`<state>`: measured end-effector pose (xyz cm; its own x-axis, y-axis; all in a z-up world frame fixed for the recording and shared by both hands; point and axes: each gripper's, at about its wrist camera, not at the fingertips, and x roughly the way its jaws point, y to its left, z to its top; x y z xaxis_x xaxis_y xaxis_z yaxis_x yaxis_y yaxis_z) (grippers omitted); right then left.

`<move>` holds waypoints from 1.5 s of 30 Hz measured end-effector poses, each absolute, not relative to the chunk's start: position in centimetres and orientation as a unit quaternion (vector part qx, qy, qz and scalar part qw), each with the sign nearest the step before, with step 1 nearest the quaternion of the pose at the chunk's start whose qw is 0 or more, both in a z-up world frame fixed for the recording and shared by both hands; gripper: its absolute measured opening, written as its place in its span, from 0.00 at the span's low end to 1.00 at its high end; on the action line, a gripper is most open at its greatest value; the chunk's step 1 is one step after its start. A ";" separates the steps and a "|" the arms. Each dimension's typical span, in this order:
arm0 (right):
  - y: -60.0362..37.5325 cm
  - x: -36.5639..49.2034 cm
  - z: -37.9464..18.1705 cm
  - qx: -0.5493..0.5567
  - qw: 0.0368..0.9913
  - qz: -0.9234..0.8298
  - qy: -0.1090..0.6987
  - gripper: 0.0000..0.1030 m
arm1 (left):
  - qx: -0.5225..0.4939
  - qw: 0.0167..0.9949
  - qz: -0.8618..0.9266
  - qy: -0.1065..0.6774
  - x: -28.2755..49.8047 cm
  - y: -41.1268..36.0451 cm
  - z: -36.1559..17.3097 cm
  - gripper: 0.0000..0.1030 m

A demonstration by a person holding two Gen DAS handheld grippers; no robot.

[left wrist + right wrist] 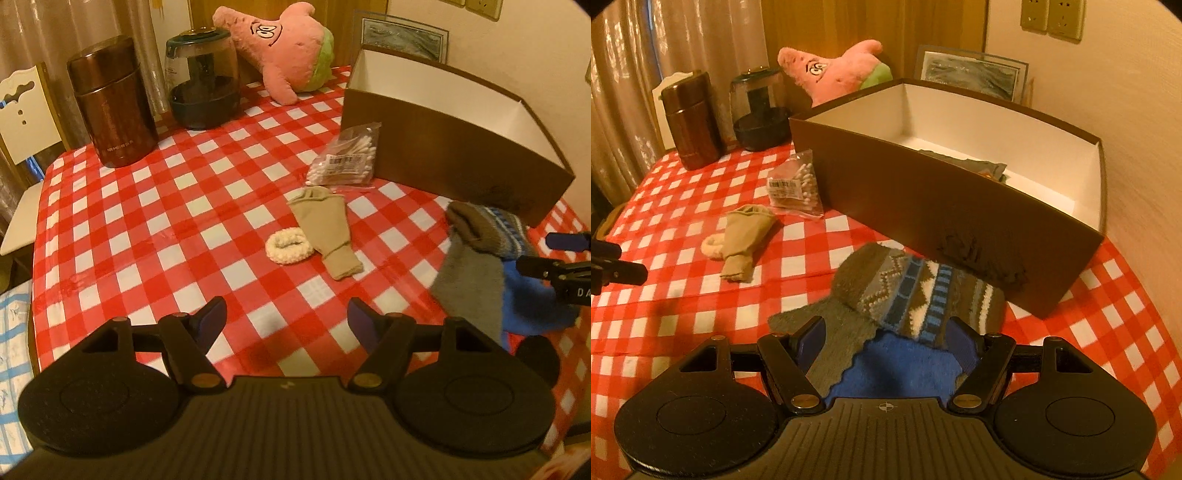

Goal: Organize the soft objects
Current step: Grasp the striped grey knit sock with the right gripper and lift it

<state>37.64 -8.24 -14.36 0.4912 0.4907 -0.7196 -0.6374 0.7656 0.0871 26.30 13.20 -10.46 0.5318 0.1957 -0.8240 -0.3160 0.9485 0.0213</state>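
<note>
Inside the brown box [945, 206], something dark is lying half hidden behind the near wall — too little is showing to name it. The left tool [287, 321] is hanging wide open over bare checked tabletop [155, 229], gripping nothing. The right tool [888, 341] is standing open around a pile of cloths — patterned sock [916, 291], grey cloth [834, 339], blue cloth [897, 365] — just before the box.

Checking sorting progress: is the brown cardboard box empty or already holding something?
Not empty: the brown cardboard box holds a dark grey fabric item on its white floor.
</note>
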 end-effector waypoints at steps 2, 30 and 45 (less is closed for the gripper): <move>-7.7 38.1 -14.7 -0.106 0.860 0.326 0.379 0.70 | -0.064 0.870 0.149 0.466 26.8 13.6 -11.0 0.66; -8.3 43.1 -16.2 -0.032 0.868 0.303 0.393 0.13 | -0.064 0.870 0.108 0.477 31.3 13.7 -14.4 0.66; -11.4 43.4 -14.9 -0.009 0.880 0.259 0.397 0.14 | -0.099 0.860 0.101 0.490 35.3 12.8 -17.5 0.50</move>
